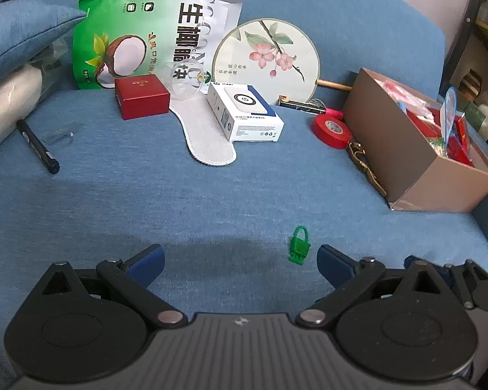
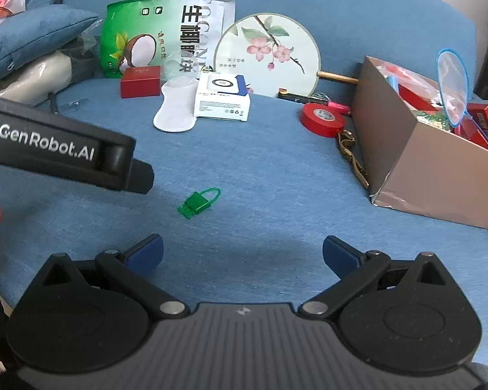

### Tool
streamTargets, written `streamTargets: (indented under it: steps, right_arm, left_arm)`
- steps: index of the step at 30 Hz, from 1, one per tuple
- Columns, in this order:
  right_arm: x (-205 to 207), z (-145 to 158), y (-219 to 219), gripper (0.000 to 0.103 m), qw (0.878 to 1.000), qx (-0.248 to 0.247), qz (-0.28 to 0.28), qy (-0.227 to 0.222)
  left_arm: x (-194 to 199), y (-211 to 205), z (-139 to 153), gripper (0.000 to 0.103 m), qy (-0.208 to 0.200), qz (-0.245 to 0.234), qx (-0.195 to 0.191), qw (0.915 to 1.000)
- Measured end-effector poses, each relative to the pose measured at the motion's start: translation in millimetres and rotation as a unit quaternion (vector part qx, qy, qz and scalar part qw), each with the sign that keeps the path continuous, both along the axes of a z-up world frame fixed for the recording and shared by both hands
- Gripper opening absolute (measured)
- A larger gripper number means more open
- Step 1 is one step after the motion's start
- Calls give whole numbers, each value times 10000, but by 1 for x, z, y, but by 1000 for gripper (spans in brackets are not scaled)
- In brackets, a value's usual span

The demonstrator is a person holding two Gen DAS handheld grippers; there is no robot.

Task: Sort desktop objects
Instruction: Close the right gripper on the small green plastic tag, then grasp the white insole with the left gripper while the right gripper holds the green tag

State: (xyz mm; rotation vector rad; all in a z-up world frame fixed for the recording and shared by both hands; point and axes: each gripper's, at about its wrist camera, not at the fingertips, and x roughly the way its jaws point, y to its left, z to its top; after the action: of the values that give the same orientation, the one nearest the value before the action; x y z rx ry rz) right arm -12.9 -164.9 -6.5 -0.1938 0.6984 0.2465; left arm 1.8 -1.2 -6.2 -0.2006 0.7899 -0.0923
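A small green plastic padlock lies on the blue sofa seat, just ahead of my left gripper's right finger; it also shows in the right wrist view. My left gripper is open and empty. My right gripper is open and empty, behind and right of the padlock. The left gripper's body shows at the left of the right wrist view. A brown cardboard box holding red items stands at the right.
At the back lie a green coconut snack bag, a red box, a white box, a white insole, a round fan, a red tape roll and a black pen. A blue cushion sits far left.
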Motion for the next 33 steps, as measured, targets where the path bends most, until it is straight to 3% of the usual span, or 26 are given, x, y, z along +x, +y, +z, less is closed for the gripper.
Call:
streamTargets:
  steps: [7,11,14,16,19,22,26,33]
  right_arm:
    - [4,-5,6,101,9995,207,236,94]
    - [10,-10,15,100,9987,308,383,109]
    - [19,-13,17,78,9982,427,404,140]
    - [27,-14,18,76,9975,553,412,158]
    - [37,-14,18,57,9972,600,434,104]
    - [46,-16,17,52,9966,702,427,100]
    - [54,-17,14,20,9967,676,440,20]
    - [86,-24,17,17,9982,261,514,-184]
  left_arm:
    - [12,11,-3,101,-59,15,-153,9999]
    - [25,19,-9,92,-23,-15,-218,9998]
    - [37,24,-13,89,60,-21,-349,9994]
    - [46,26,-13,85,41,-120,-449,9989]
    - [56,27,-15,76,-5,-274,-531,9982]
    - [64,26,-21,74,75,-351,-574,9977]
    - [72,25,-24,74,24,-379,-531,9979]
    - [103,26,-27,74,12,-116,-354,9993]
